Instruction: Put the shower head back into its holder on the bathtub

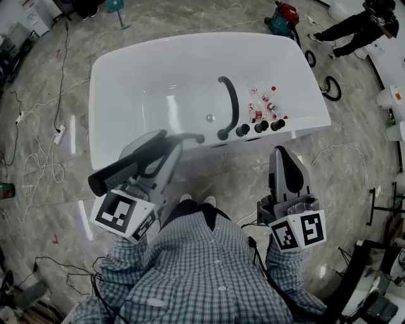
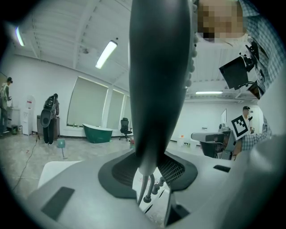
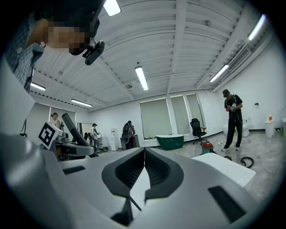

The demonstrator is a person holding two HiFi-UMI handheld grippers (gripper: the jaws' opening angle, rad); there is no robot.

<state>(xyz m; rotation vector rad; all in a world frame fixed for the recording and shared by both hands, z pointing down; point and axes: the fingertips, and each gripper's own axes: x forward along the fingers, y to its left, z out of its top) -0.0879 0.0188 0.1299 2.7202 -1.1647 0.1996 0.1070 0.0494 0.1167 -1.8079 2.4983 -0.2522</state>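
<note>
The white bathtub (image 1: 126,76) stands in front of me on the marble floor. On its near rim sit a curved black spout (image 1: 233,101) and three round black fittings (image 1: 261,126); I cannot tell which one is the holder. My left gripper (image 1: 158,144) is shut on the black shower head (image 1: 117,174), held off the tub's near left side, its hose (image 1: 186,135) running toward the rim. In the left gripper view the shower head (image 2: 156,76) rises dark between the jaws of the left gripper (image 2: 149,167). My right gripper (image 1: 283,166) (image 3: 144,167) is shut and holds nothing, below the fittings.
Small red-capped bottles (image 1: 264,104) lie by the fittings. Cables (image 1: 38,158) trail over the floor at left. A red vacuum (image 1: 285,12), black hose rings (image 1: 332,88) and a person (image 1: 361,25) are beyond the tub at upper right. Equipment (image 1: 380,278) crowds the lower right.
</note>
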